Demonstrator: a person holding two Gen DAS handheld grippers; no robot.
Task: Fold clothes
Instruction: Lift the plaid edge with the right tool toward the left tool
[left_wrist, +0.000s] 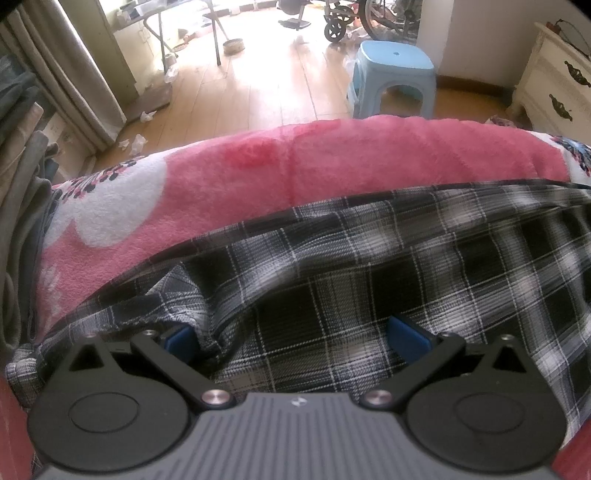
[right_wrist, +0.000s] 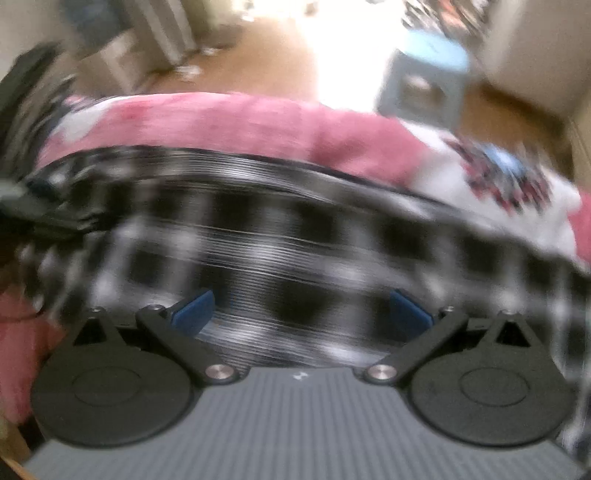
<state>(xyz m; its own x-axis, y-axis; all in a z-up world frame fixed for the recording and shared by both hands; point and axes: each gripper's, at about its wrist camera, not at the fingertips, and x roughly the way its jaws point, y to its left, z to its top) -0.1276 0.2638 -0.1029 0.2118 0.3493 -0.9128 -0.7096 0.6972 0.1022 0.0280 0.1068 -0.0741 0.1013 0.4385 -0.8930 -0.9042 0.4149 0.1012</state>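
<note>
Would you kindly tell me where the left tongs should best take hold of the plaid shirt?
Probably the rumpled raised fold of the plaid shirt, just ahead of the open left tongs. Come in low from the near side: the ridge stands off the pink blanket, while the cloth elsewhere lies flat.

Blue stool (left_wrist: 393, 75) on wooden floor (left_wrist: 266, 88); white dresser (left_wrist: 554, 85) (right side).

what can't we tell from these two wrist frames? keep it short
- Plaid shirt: both views cut it off at the edges, and the claw bodies cover its near part, so its whole outline is unknown.
- Right wrist view: motion blur smears the shirt and pink blanket; creases and folds are unreadable.
- Left claw and right claw: open, but contact with the cloth is unclear.
- Floor scraps: too small to identify.
</note>
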